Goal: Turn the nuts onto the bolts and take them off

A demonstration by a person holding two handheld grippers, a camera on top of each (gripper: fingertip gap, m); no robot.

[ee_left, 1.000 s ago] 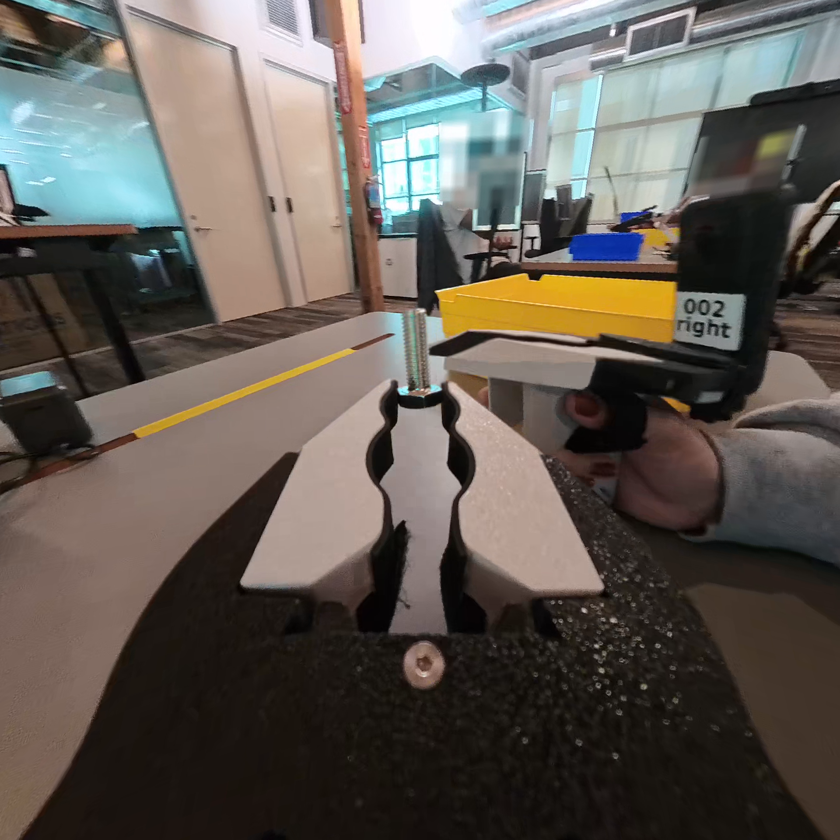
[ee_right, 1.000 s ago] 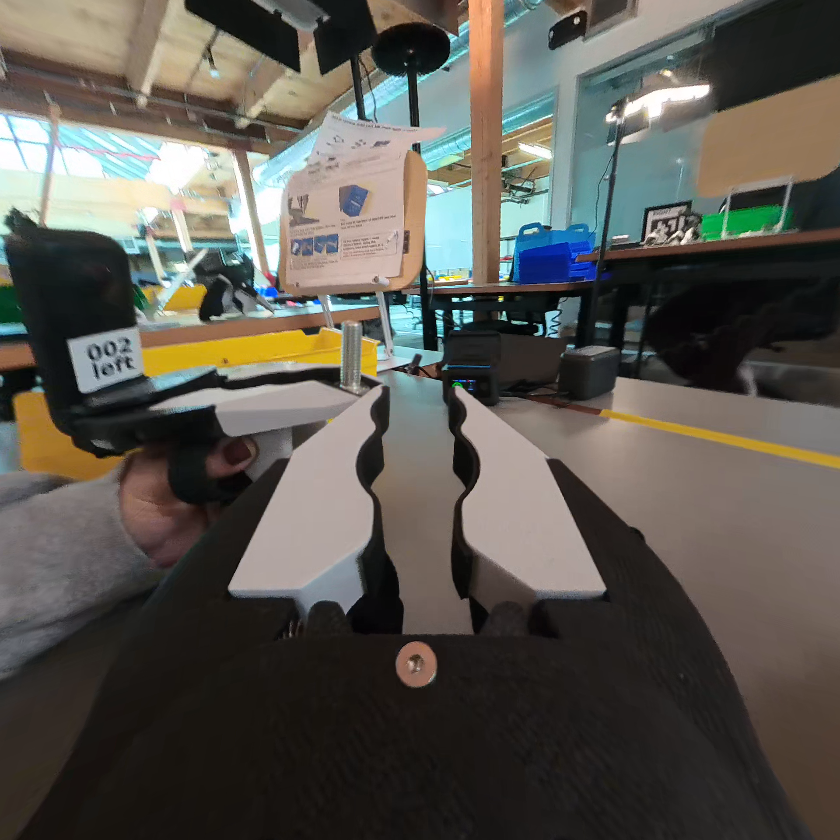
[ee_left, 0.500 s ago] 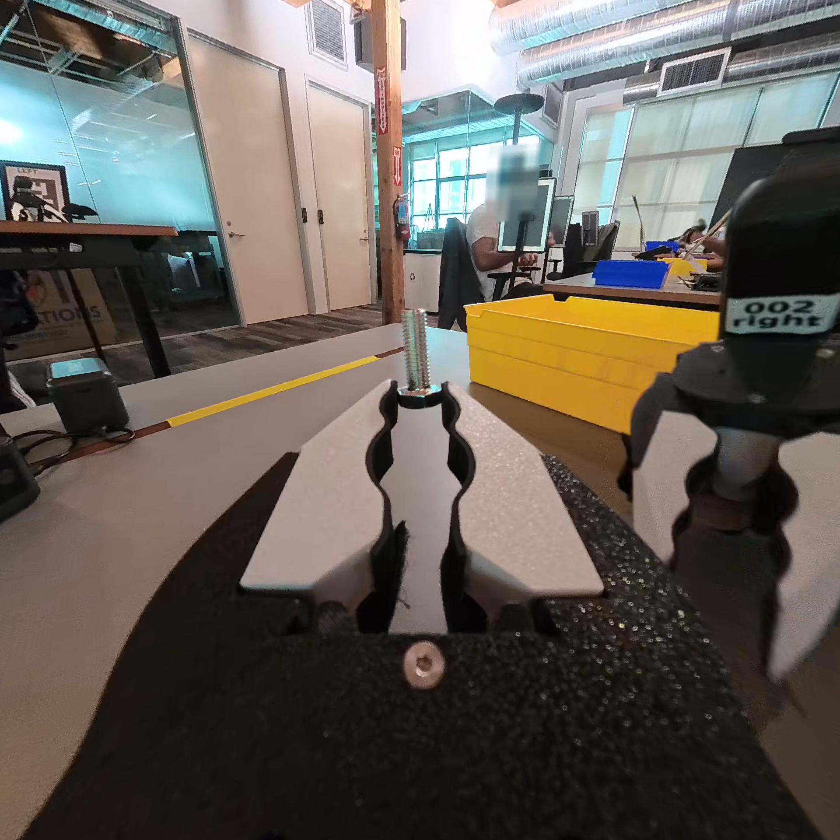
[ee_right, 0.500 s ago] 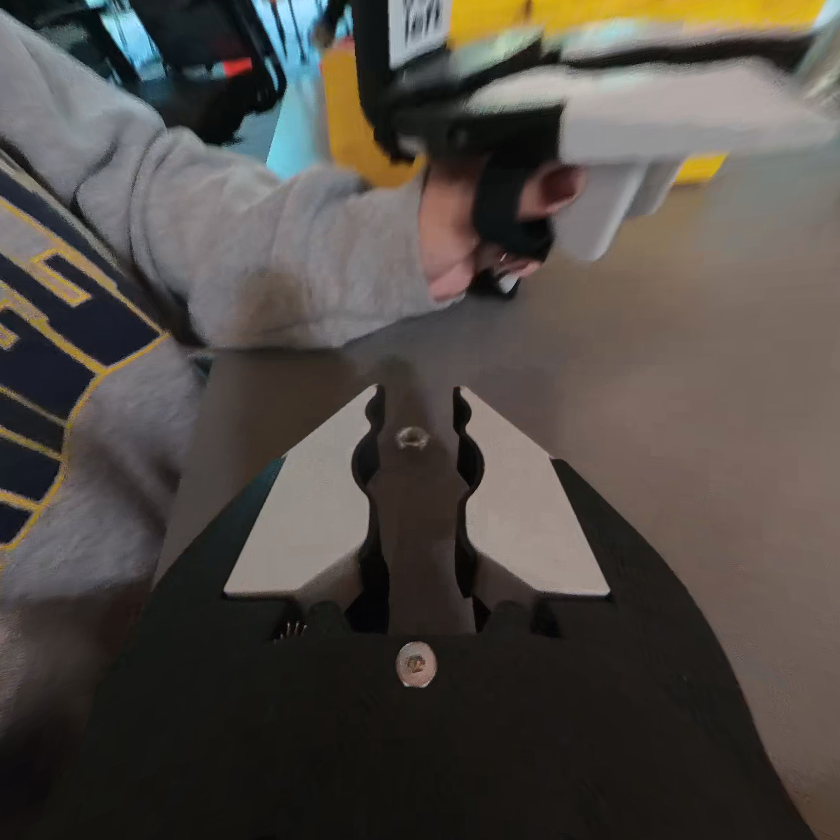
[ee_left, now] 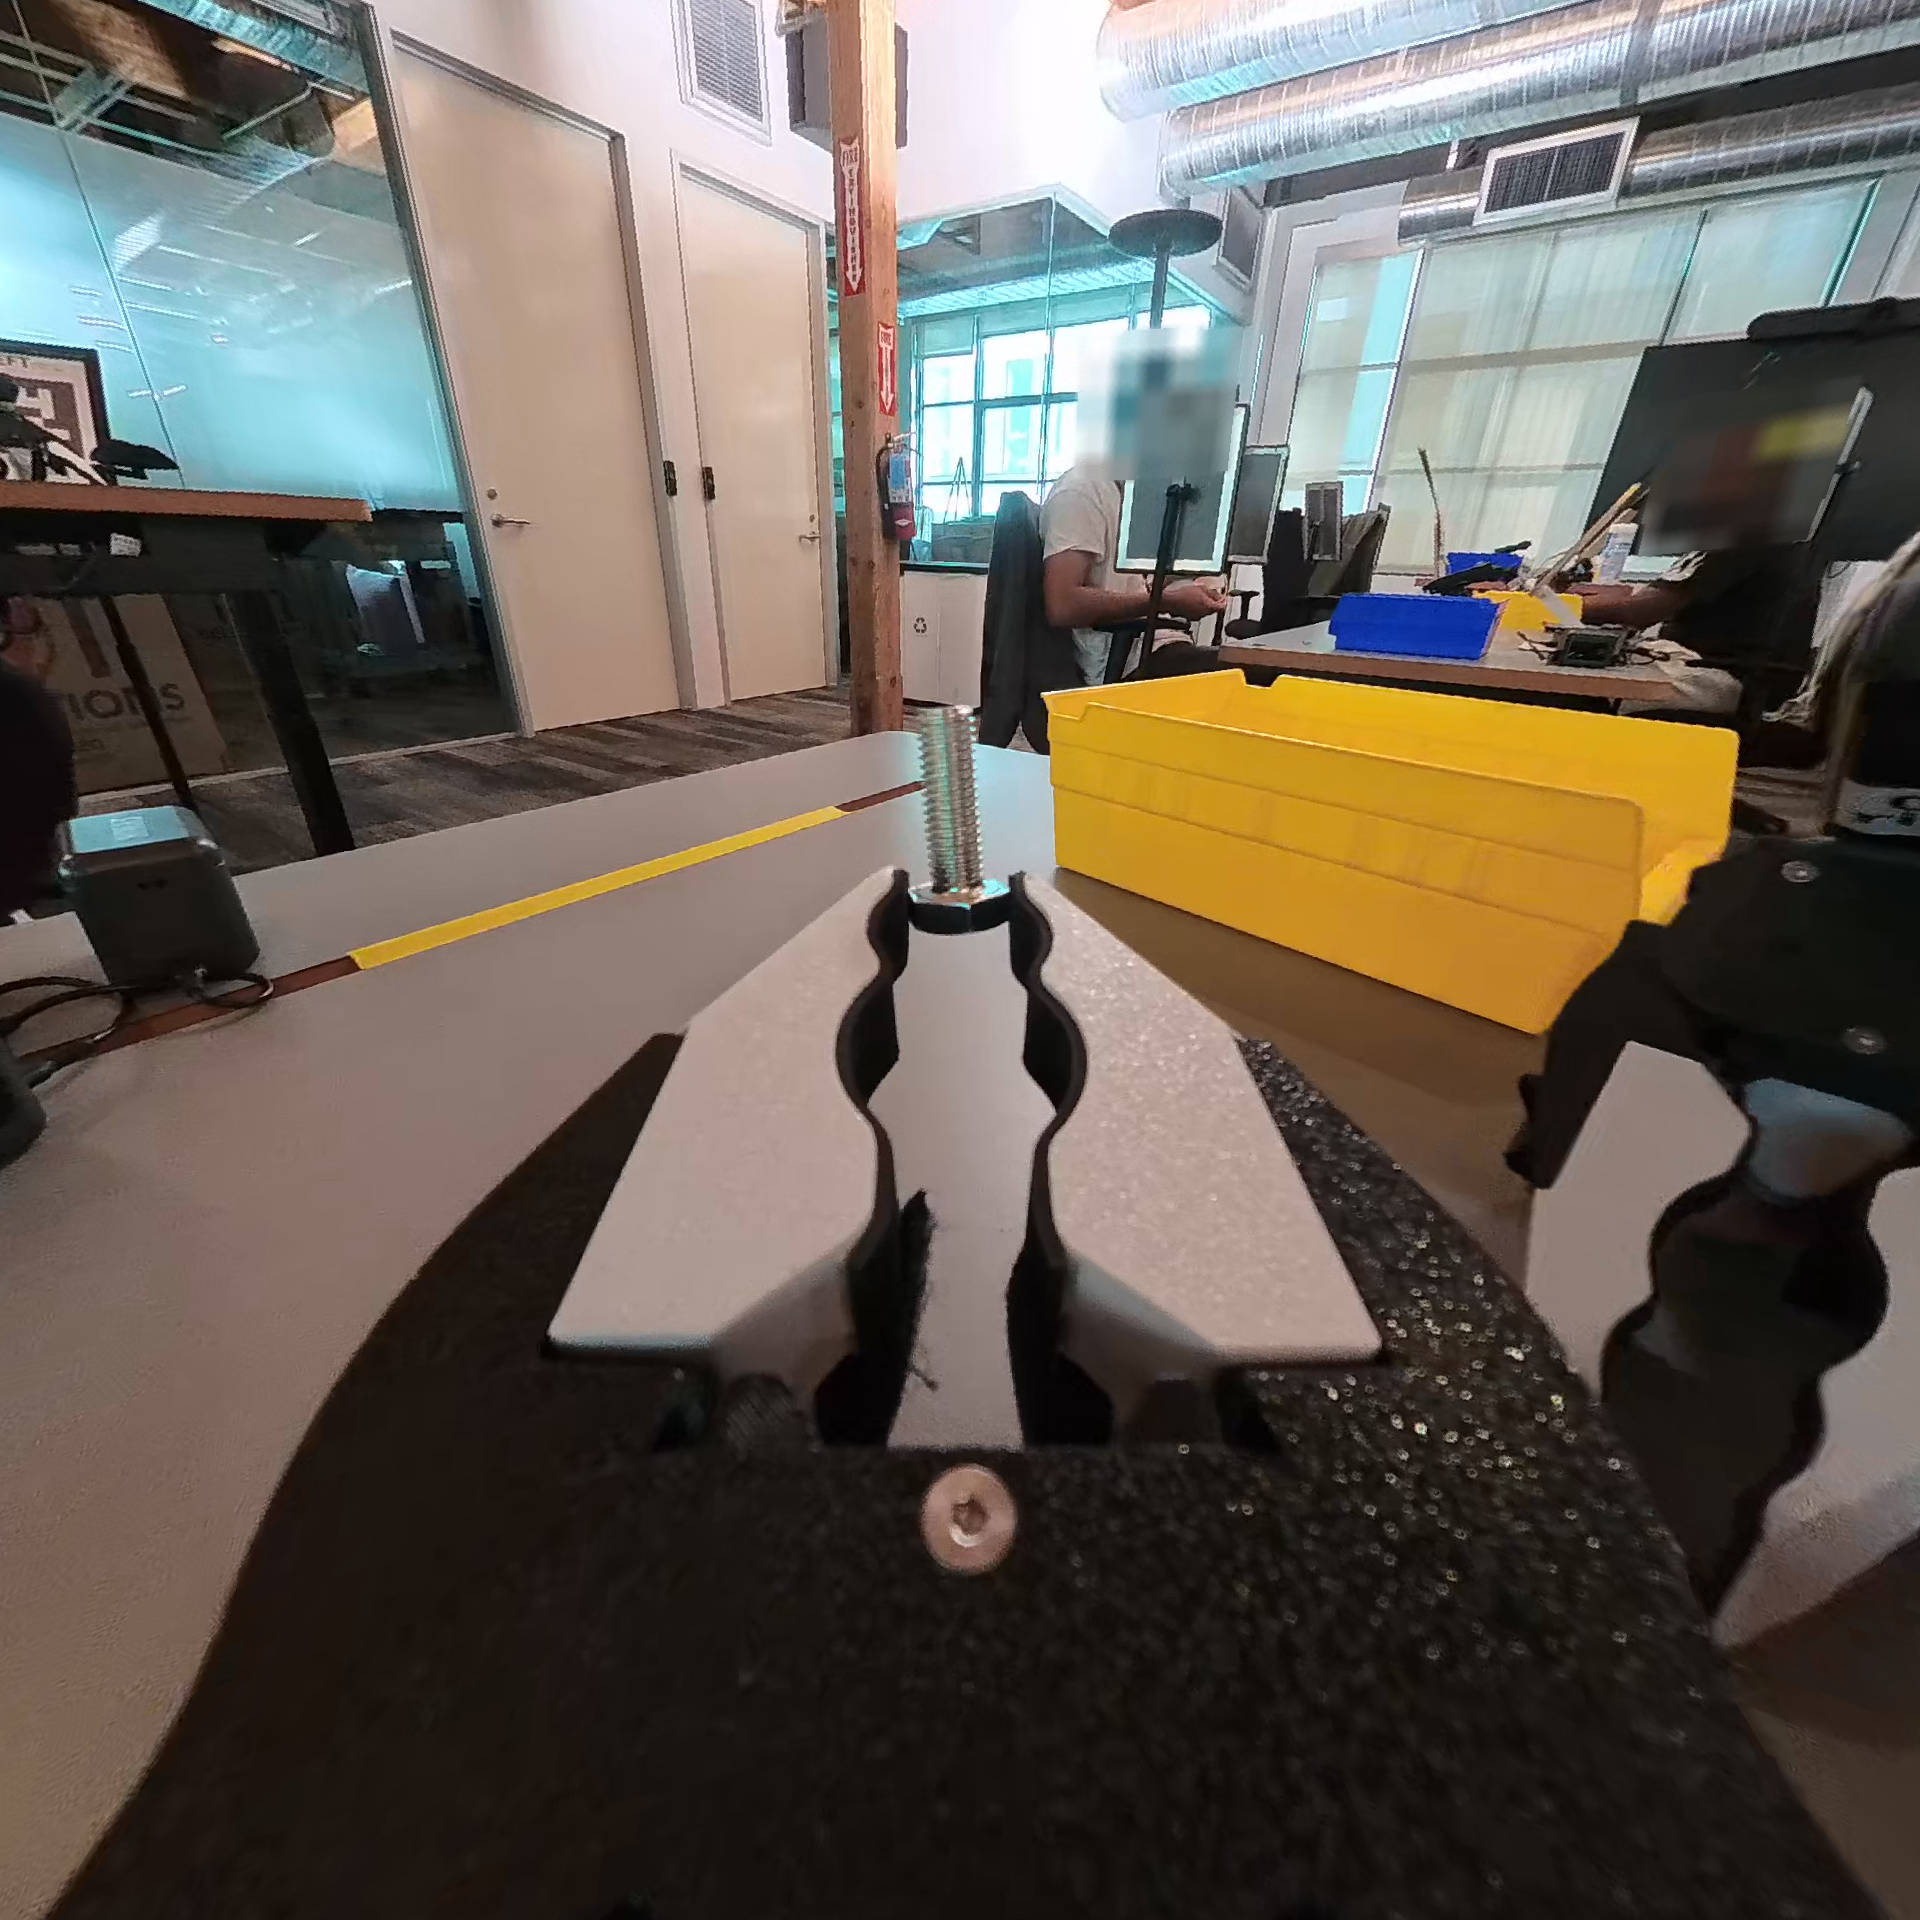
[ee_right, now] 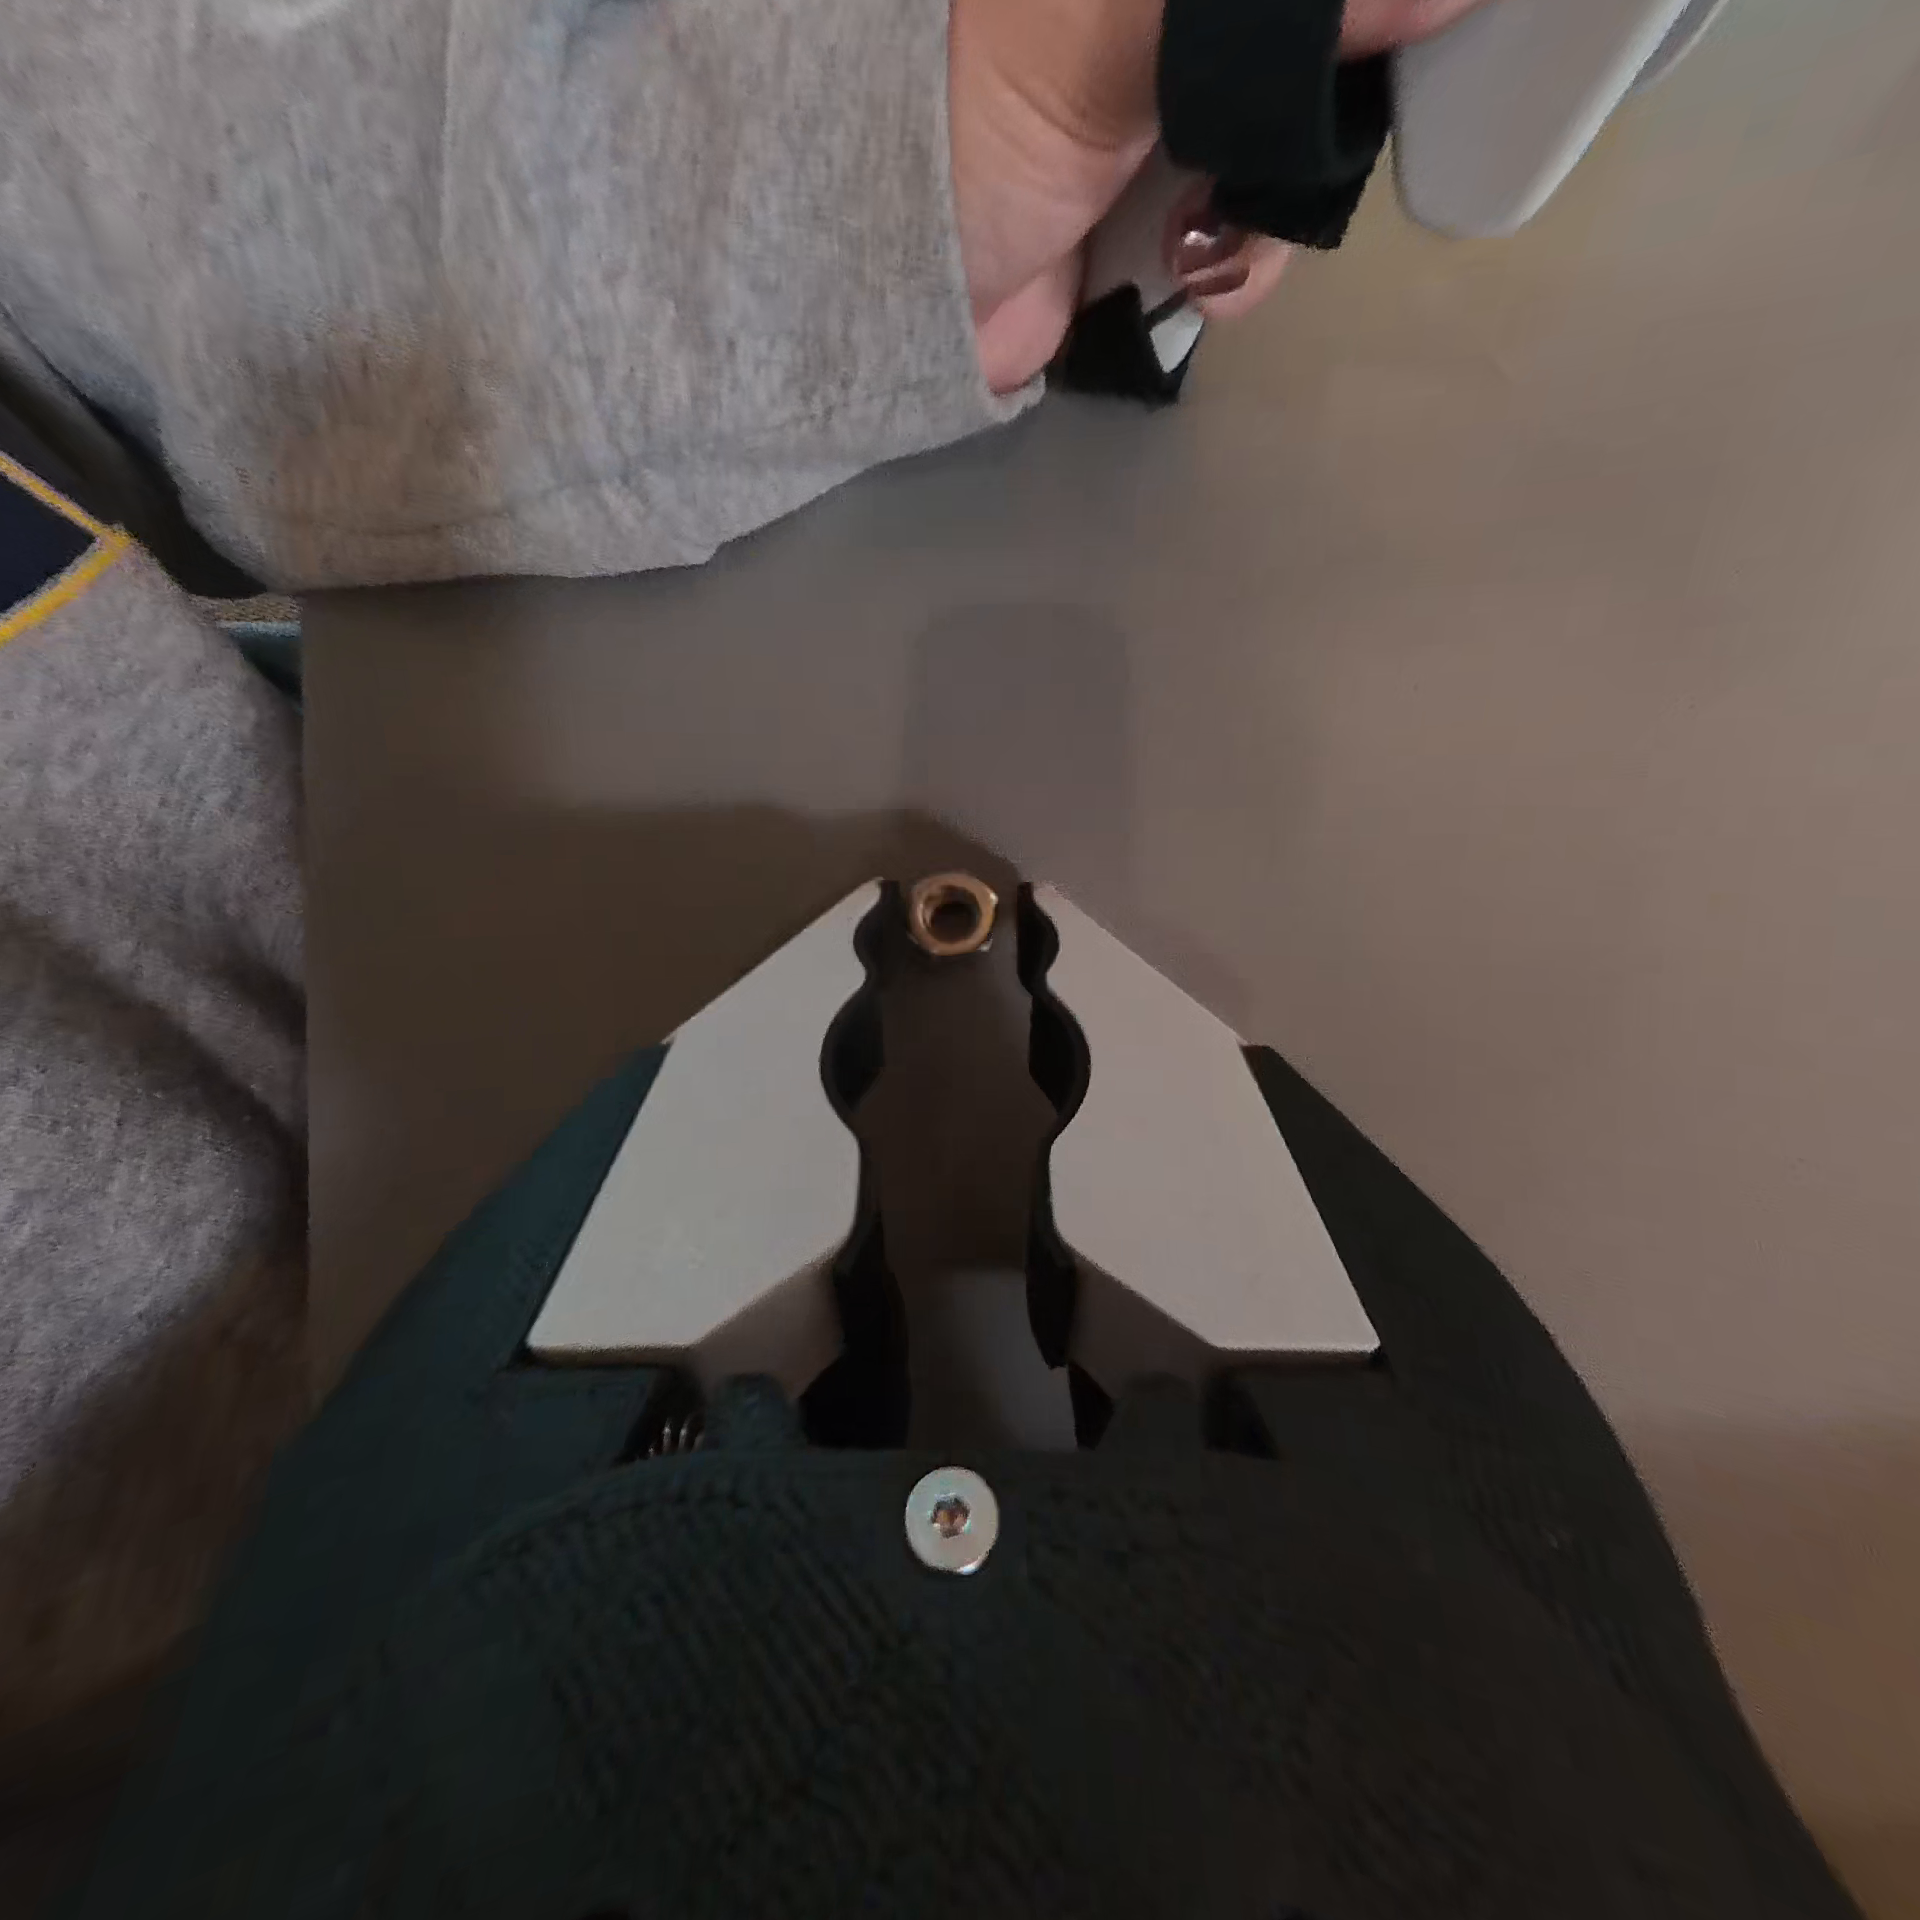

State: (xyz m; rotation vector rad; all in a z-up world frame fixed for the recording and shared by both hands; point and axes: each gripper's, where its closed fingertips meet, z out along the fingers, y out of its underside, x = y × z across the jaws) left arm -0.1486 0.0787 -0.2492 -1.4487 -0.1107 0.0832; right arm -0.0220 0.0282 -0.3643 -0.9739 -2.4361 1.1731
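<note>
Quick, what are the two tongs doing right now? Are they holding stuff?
Left tongs: shut on the bolt, gripping its head, with the thread pointing up.
Right tongs: open, tips on either side of the nut on the table.

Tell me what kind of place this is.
Likely a shared office or lab workspace: a yellow parts bin on a grey worktable, people seated at desks with monitors, and exposed ceiling ducts.

Open-plan office workshop, exposed ducts [ee_left: 1455,94], glass-walled rooms [ee_left: 229,416], desks with monitors [ee_left: 1257,504], parts bins [ee_left: 1413,623]
</note>
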